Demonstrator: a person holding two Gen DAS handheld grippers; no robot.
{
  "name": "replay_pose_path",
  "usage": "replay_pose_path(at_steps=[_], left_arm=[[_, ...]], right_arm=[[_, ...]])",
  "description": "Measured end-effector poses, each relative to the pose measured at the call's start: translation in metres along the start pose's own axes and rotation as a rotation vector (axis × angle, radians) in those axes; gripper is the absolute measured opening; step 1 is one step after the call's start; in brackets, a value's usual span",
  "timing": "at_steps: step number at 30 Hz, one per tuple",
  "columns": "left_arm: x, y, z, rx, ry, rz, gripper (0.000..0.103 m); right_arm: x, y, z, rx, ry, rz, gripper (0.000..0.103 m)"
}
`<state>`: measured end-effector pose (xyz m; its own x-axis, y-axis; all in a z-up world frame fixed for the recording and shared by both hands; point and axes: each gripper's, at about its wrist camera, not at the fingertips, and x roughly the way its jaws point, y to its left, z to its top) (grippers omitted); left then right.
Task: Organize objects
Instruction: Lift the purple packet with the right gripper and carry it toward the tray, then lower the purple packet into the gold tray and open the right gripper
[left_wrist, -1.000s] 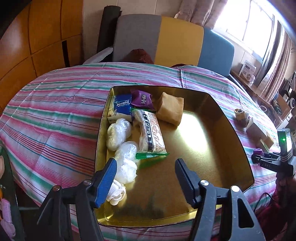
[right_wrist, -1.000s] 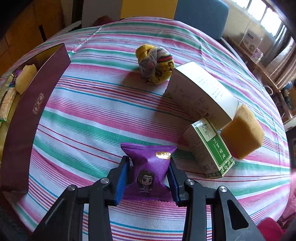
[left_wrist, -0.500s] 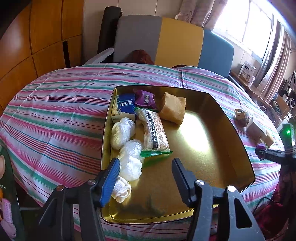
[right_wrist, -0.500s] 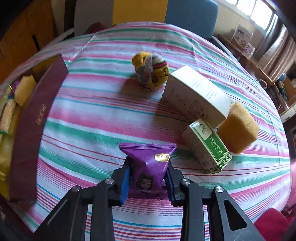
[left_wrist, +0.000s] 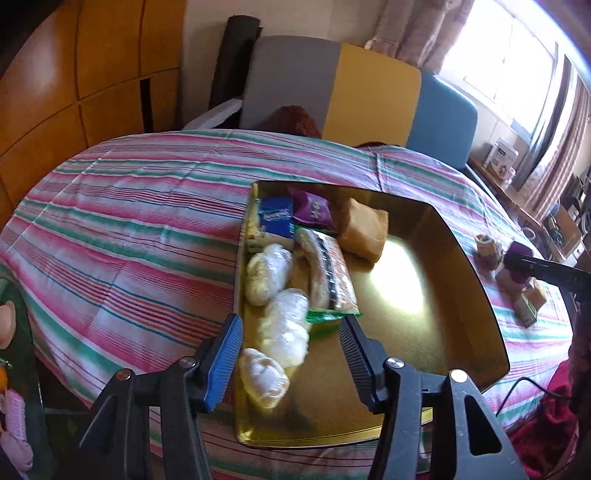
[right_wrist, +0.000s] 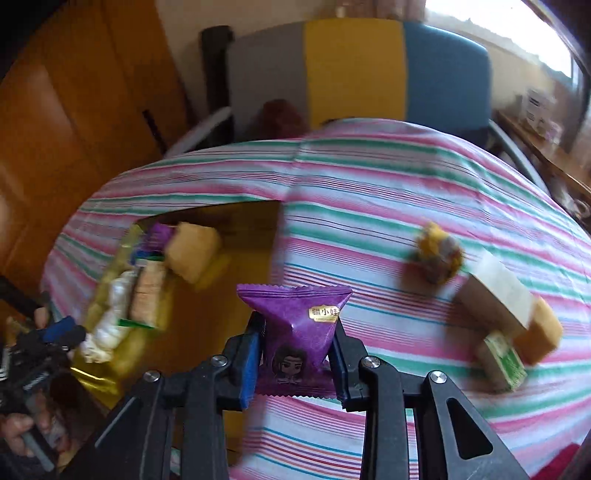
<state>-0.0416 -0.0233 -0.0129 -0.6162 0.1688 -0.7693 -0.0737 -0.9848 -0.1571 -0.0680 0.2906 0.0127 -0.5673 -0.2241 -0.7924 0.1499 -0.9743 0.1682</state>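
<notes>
Holding purple snack packet (right_wrist: 295, 332) clenched in my right gripper (right_wrist: 295, 354), lifted above striped tablecloth (right_wrist: 369, 192), near gold tray (left_wrist: 476, 295) right edge. Packet light, crinkly, slippery; pads pinch lower middle. My left gripper (left_wrist: 291, 347) half-closed, jaws just narrowing, gripping nothing, over tray's near left corner.

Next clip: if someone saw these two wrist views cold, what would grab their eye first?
Probably the shiny purple snack packet clamped in the right gripper, held up dead centre of the right wrist view. Next, the wide gold metal tray on the pink-and-green striped tablecloth, its snacks crowded along its left side. The left gripper hangs open over the tray's near end.
</notes>
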Motion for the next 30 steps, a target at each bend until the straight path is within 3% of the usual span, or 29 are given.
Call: replay_pose_path(at_steps=[8, 16, 25, 30], left_arm=[[0.000, 0.019, 0.001, -0.040, 0.001, 0.009, 0.055], [0.006, 0.019, -0.003, -0.042, 0.030, -0.010, 0.055], [0.006, 0.019, -0.004, -0.042, 0.030, 0.001, 0.055], [0.003, 0.015, -0.003, -0.025, 0.021, 0.004, 0.055]], right_arm=[[0.075, 0.081, 0.016, -0.057, 0.142, 0.088, 0.033], [0.143, 0.109, 0.020, 0.001, 0.233, 0.101, 0.036], [0.127, 0.104, 0.022, 0.040, 0.183, 0.134, 0.062], [0.105, 0.096, 0.020, 0.043, 0.138, 0.132, 0.069]])
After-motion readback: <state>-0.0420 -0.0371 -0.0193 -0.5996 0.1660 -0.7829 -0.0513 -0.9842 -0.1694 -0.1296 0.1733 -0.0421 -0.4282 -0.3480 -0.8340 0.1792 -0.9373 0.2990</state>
